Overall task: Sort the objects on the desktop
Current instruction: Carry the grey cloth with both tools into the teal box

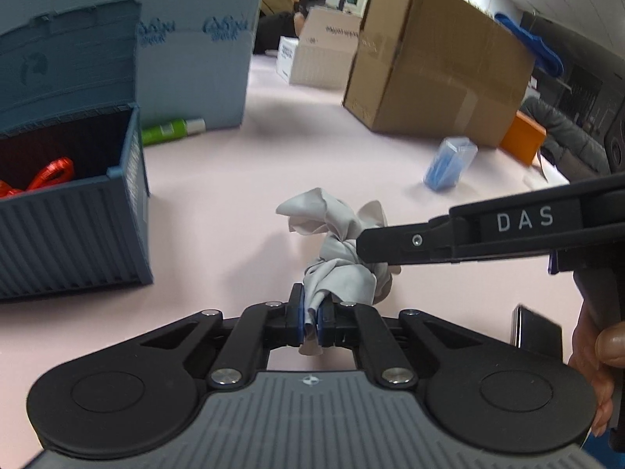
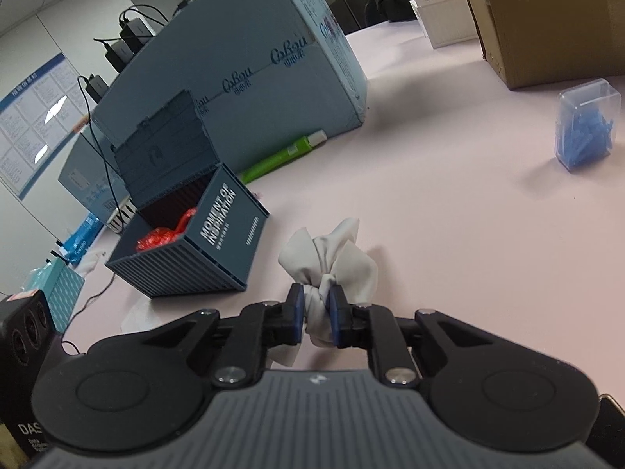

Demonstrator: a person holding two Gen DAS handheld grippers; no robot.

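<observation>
With both the left gripper (image 1: 311, 322) and right gripper (image 2: 315, 314) clamped on the crumpled grey cloth (image 1: 343, 250) at the table's near middle, folding or carrying it left to the open blue box (image 1: 78, 211) looks next.

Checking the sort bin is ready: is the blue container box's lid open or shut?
Open. The blue container box has its lid tipped back, and red items show inside.
</observation>
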